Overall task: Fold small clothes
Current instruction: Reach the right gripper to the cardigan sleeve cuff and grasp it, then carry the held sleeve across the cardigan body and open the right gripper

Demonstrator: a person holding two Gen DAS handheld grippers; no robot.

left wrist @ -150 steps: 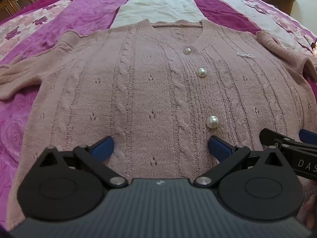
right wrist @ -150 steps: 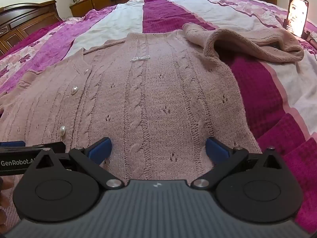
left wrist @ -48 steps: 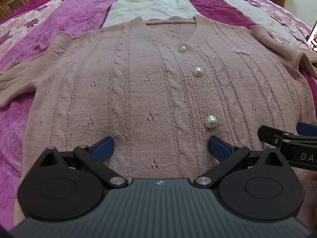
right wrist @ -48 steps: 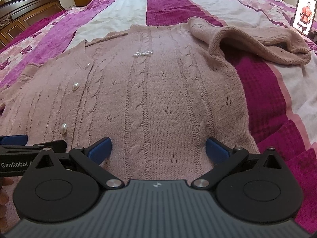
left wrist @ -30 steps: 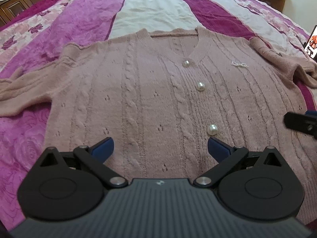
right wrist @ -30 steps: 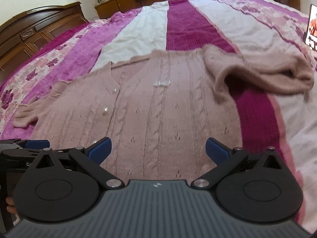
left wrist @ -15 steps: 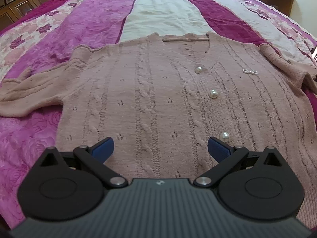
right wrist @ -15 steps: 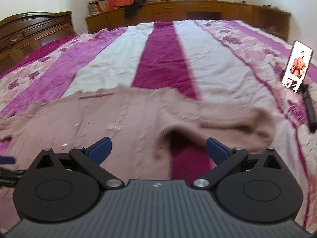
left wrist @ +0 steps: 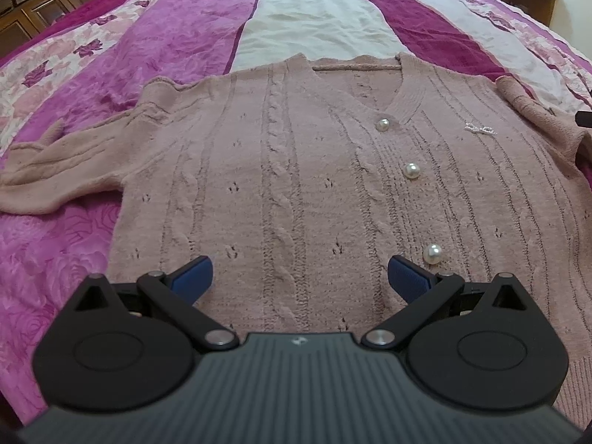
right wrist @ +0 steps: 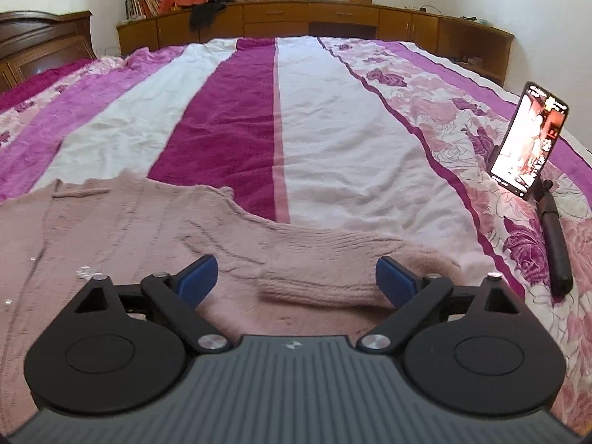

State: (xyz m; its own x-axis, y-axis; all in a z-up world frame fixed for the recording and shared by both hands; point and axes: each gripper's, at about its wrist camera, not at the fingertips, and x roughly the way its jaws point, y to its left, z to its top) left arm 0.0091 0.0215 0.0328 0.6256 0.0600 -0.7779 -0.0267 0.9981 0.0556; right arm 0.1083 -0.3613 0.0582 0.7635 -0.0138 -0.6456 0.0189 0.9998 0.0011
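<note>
a pink cable-knit cardigan [left wrist: 296,185] is spread flat, front up, on a striped purple and white bedspread [left wrist: 314,18], with 3 pearl buttons [left wrist: 411,170] seen down its front. the left gripper [left wrist: 298,275] is held wide apart over the lower body, with nothing gripped. the right gripper [right wrist: 296,277] is likewise spread, empty, above the bunched right sleeve [right wrist: 333,259]. a lit phone [right wrist: 527,140] is propped at the bed's right side.

The cardigan [left wrist: 296,170] is showing a soft, fuzzy cable knit with glossy pearl-like buttons [left wrist: 411,170] ahead of the left tongs [left wrist: 298,277]. The bedspread [right wrist: 333,140] is appearing as plush, matt cloth. Both tongs are presenting matt black plastic arms, blue pads [right wrist: 394,281] and shiny metal pivots [right wrist: 373,342]. The cabinets [right wrist: 333,18] beyond are looking like polished wood.
</note>
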